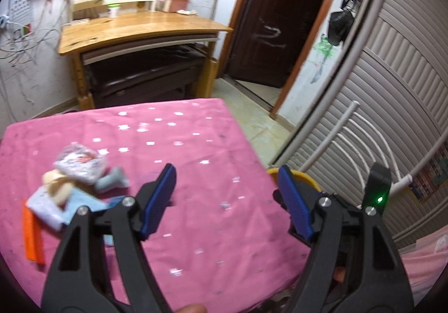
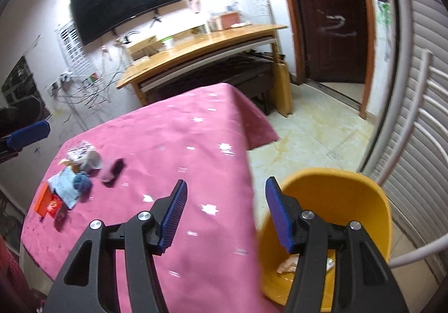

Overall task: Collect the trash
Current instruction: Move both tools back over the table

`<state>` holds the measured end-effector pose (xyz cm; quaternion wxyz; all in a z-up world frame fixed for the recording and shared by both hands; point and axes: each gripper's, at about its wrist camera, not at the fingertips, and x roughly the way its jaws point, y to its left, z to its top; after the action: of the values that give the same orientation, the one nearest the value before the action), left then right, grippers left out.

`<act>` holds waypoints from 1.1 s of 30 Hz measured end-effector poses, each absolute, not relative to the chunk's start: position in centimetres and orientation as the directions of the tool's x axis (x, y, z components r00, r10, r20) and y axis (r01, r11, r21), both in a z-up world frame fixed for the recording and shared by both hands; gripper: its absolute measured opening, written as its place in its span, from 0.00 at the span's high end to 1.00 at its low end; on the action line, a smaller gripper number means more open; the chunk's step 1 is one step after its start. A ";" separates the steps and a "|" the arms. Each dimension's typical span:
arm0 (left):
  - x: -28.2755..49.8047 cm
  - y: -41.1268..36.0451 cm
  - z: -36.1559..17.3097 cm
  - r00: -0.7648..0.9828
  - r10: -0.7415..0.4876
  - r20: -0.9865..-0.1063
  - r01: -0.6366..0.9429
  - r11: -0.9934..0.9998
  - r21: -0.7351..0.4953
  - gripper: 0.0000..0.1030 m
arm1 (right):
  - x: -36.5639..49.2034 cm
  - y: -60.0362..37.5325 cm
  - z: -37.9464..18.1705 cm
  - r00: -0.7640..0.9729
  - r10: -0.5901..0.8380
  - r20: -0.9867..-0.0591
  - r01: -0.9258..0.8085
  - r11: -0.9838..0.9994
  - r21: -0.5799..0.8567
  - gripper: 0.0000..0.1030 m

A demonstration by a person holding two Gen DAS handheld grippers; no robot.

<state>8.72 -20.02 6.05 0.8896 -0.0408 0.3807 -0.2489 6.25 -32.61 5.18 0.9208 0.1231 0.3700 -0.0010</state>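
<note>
Both my hand-held grippers, left [image 1: 226, 198] and right [image 2: 225, 212], gape wide and empty; trash [image 2: 75, 181] lies mid-left on the desk [image 2: 196, 145], bin [image 2: 336, 201] lower right.

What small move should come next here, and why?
Probably swing the left gripper left toward the trash pile on the pink tablecloth. Both grippers are open and hold nothing; the right gripper hangs by the yellow bin, which already holds some scraps. The pile lies to the left of the left gripper's fingers, apart from them.
</note>
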 end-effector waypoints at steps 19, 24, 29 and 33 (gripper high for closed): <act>8.4 -4.5 5.0 0.681 -0.243 -0.691 0.204 0.969 -0.140 0.21 | 11.4 -20.4 6.4 0.687 0.220 -0.693 -0.127 0.975 0.183 0.49; 8.5 -1.5 3.8 0.679 -0.202 -0.705 0.150 0.979 -0.136 0.20 | 12.7 -18.4 6.4 0.674 0.235 -0.700 -0.151 0.972 0.180 0.49; 8.5 0.3 2.2 0.660 -0.164 -0.733 0.110 0.986 -0.123 0.20 | 13.1 -16.5 6.4 0.662 0.259 -0.704 -0.195 0.966 0.172 0.49; 8.5 1.3 0.9 0.645 -0.140 -0.751 0.090 0.990 -0.108 0.20 | 13.4 -15.0 6.2 0.643 0.288 -0.710 -0.236 0.956 0.174 0.49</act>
<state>8.50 1.29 0.95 0.9064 -0.0304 0.4166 -0.0634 13.38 -14.95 6.24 0.9058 0.0326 0.3969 0.1445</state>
